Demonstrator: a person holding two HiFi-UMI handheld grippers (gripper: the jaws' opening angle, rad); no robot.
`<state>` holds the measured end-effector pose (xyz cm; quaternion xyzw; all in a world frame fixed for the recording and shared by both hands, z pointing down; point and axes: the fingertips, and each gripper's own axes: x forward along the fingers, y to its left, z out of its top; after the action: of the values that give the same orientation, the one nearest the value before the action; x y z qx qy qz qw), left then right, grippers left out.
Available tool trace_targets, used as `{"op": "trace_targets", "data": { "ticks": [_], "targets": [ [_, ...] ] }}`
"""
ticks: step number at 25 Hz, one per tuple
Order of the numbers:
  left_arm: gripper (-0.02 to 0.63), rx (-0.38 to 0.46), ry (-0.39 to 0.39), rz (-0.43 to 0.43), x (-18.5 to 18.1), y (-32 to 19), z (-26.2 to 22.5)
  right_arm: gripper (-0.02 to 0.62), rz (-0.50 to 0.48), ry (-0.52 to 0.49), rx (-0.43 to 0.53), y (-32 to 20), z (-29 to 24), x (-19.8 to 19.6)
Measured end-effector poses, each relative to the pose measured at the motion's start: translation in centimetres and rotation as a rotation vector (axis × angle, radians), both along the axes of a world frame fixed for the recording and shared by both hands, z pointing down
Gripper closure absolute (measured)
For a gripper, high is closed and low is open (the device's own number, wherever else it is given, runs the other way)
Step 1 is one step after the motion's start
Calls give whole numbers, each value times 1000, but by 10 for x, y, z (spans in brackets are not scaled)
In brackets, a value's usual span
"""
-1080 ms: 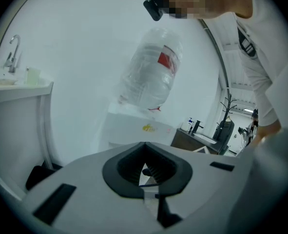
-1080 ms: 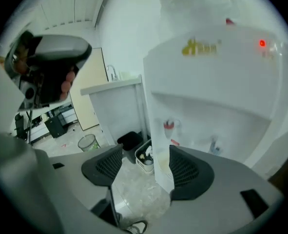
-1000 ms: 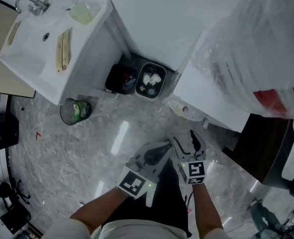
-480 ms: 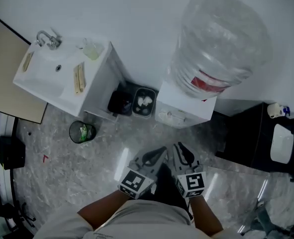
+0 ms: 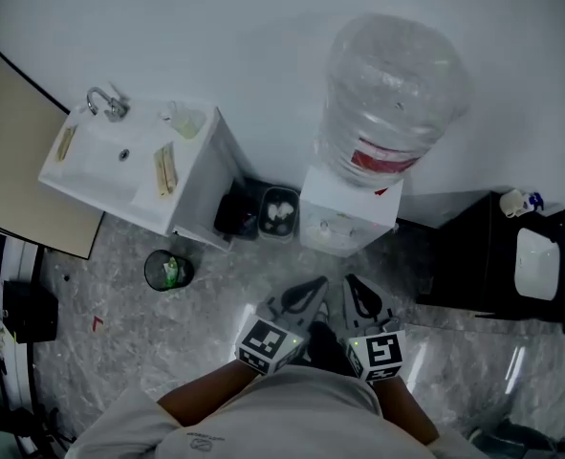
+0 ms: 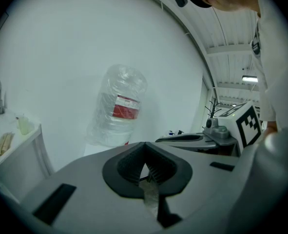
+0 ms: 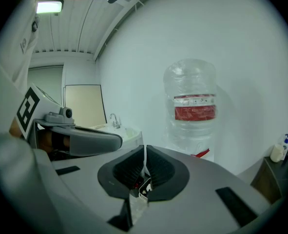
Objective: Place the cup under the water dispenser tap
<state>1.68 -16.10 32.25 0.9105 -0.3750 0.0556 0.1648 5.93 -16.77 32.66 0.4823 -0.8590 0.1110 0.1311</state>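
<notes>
Speckled grey floor (image 5: 119, 304) lay before the white water dispenser (image 5: 347, 220) and its clear red-labelled bottle (image 5: 392, 94). Left gripper (image 5: 306, 293) and right gripper (image 5: 358, 295) both had jaws together, empty; no cup showed for certain. Reaching the tap cupless, jaws unopened, risked a wasted approach

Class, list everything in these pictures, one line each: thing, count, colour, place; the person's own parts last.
water bottle: 1, clear with red label, atop the dispenser
water dispenser: 1, white, against the wall
sink: 1, white, left of the dispenser
tap: 1, silver, sink's back edge
bins: 2, dark, between sink and dispenser
mesh basket: 1, dark, floor before the sink
cabinet: 1, black, right of the dispenser
cup: 0, none in view
left hand-held gripper: 1, grey, bottom centre, jaws together, empty
right hand-held gripper: 1, grey, beside it, jaws together, empty
</notes>
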Motion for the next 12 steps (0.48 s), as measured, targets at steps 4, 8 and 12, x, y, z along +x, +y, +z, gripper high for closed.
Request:
{"op": "trace_targets", "data": {
  "ticks": [4,8,12],
  "targets": [
    [601,23,0,-6,0,-2,-12,578,-20,20,37,-2,-18,-2],
    [601,51,2,-10,2,-6,-24,578,-46,38,68,-5,-28,-8],
    [601,57,0,-37,-5,-12,-27,578,-69,42,75,-11,-32,-14]
  ]
}}
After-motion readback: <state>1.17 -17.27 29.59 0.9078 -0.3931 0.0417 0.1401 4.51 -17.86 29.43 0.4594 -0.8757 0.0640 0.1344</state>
